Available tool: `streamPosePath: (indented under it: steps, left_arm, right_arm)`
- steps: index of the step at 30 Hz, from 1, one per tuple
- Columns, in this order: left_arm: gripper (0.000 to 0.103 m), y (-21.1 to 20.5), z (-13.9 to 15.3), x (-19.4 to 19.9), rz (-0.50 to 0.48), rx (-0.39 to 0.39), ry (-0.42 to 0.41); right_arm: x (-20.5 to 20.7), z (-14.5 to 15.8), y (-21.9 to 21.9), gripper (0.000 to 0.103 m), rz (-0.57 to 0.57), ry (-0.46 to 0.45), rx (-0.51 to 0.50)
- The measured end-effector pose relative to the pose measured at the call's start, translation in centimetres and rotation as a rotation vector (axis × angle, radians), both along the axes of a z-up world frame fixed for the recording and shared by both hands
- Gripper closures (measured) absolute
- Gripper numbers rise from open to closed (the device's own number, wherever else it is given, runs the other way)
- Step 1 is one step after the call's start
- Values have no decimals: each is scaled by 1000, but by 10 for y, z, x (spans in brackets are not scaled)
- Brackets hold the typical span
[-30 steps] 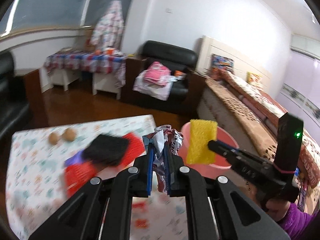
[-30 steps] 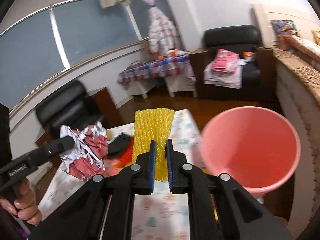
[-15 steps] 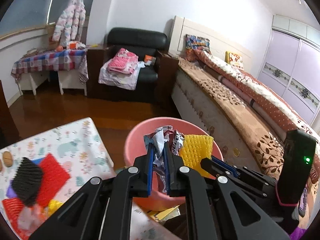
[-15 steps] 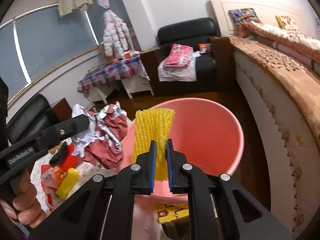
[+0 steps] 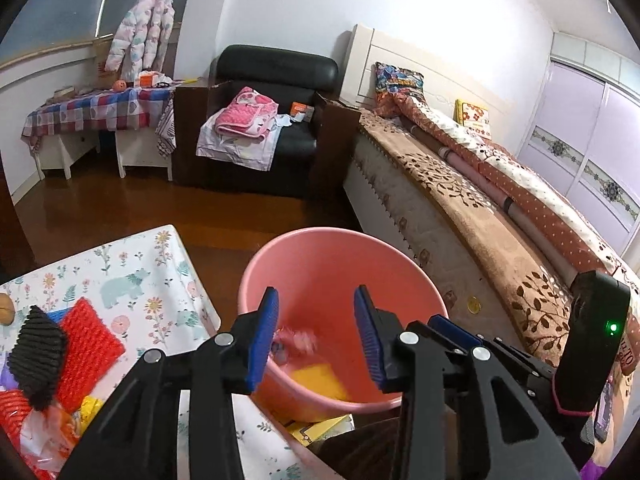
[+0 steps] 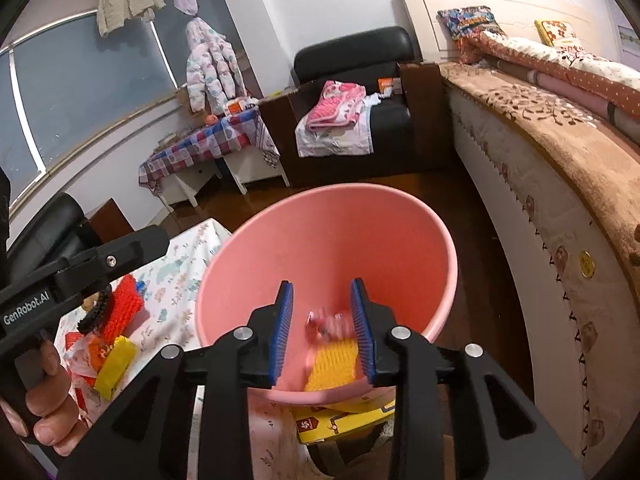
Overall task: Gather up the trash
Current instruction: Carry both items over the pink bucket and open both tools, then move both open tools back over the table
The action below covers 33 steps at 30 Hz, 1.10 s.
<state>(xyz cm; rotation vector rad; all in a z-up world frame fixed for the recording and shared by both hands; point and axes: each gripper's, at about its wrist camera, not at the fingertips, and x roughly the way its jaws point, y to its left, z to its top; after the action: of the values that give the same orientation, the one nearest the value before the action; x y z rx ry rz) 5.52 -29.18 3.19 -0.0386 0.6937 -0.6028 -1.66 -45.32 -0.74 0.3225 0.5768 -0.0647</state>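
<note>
A pink bucket (image 5: 280, 256) (image 6: 420, 232) stands on the floor beside the table. Both grippers hover over its mouth. My left gripper (image 5: 316, 332) has its jaws opening with nothing between them; the crumpled red-and-white wrapper (image 5: 296, 340) (image 6: 326, 322) lies blurred inside the bucket below. My right gripper (image 6: 322, 328) also has its jaws opening and holds nothing; the yellow foam net (image 6: 332, 364) (image 5: 318, 380) lies in the bucket under it. On the table more trash stays: a red foam net (image 5: 86, 344) (image 6: 122, 312), a black foam net (image 5: 36, 356) and a yellow scrap (image 6: 114, 366).
The table (image 5: 132, 276) with a floral cloth lies left of the bucket. A yellow box (image 6: 340, 420) sits under the bucket's near side. A bed (image 5: 460, 208) runs along the right; a black armchair (image 5: 276, 92) stands behind. A person's hand (image 6: 44, 416) holds the left gripper's handle.
Both grippers swung from over the table to above the bucket, then opened. The wrapper and the yellow net left the jaws and dropped into the bucket.
</note>
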Motion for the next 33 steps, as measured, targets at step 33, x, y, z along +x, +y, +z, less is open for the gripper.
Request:
streamPosePath:
  steps: [33]
  left_arm:
    - [64, 243, 8, -119, 373, 84, -52]
  right_arm:
    - [-39, 25, 184, 67, 447, -30, -64]
